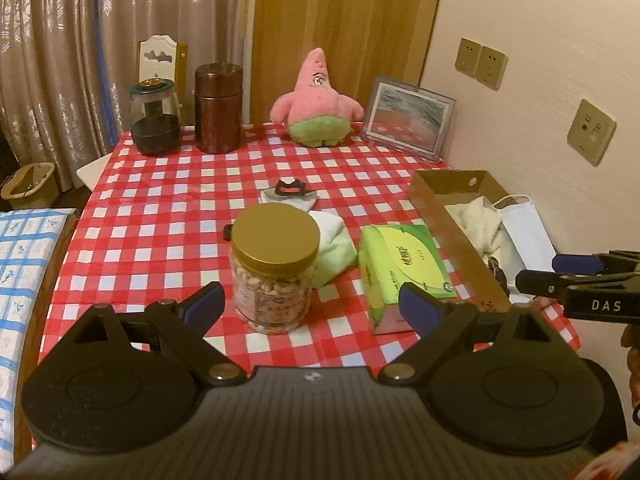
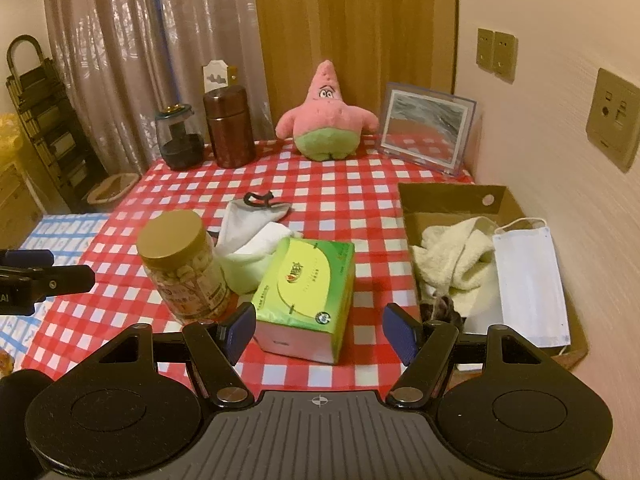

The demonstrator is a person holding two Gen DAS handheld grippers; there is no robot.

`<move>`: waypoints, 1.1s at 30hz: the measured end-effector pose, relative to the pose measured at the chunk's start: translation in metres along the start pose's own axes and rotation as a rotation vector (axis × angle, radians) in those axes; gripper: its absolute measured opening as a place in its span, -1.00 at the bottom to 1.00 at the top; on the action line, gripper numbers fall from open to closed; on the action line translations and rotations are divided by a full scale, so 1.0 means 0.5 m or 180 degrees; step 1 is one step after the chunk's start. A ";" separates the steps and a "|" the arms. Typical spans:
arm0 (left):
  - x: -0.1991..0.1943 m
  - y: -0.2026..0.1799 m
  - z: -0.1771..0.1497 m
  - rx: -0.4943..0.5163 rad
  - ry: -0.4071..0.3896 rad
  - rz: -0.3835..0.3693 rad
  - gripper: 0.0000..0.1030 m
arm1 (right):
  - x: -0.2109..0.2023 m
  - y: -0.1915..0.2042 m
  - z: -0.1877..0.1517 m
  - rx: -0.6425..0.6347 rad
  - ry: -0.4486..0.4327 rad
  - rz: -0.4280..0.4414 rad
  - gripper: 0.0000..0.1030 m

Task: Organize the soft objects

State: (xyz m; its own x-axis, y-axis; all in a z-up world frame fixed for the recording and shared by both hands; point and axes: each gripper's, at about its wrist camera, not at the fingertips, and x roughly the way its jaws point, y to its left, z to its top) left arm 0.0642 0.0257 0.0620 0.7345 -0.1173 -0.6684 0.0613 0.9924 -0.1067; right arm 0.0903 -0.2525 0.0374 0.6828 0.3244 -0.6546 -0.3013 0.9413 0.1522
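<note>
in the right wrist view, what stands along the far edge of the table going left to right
glass jar → brown canister → pink star plush → picture frame

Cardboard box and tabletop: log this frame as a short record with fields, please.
box contents: cream towel, face mask in cardboard box
loose soft items: white-green socks, pink star plush
other items: tissue pack, snack jar
left gripper: open, empty
right gripper: open, empty
surface: checkered tablecloth
</note>
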 end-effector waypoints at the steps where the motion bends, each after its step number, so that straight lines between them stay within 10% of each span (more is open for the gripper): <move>1: 0.000 0.004 0.001 -0.0002 -0.0006 0.0006 0.79 | 0.003 0.003 0.002 -0.0008 0.0000 0.0008 0.36; 18: 0.031 0.124 0.083 0.0033 -0.0051 -0.0013 0.79 | 0.091 0.003 0.091 -0.0276 -0.0074 0.0165 0.36; 33: 0.191 0.246 0.169 0.0459 0.0242 0.0017 0.78 | 0.272 0.023 0.187 -0.1355 0.0157 0.0526 0.36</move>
State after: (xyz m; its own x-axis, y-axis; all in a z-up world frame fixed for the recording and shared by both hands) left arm 0.1991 0.1398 0.0471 0.6821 -0.1091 -0.7231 0.1581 0.9874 0.0002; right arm 0.2416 -0.1888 0.0193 0.5733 0.4525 -0.6831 -0.6572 0.7518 -0.0535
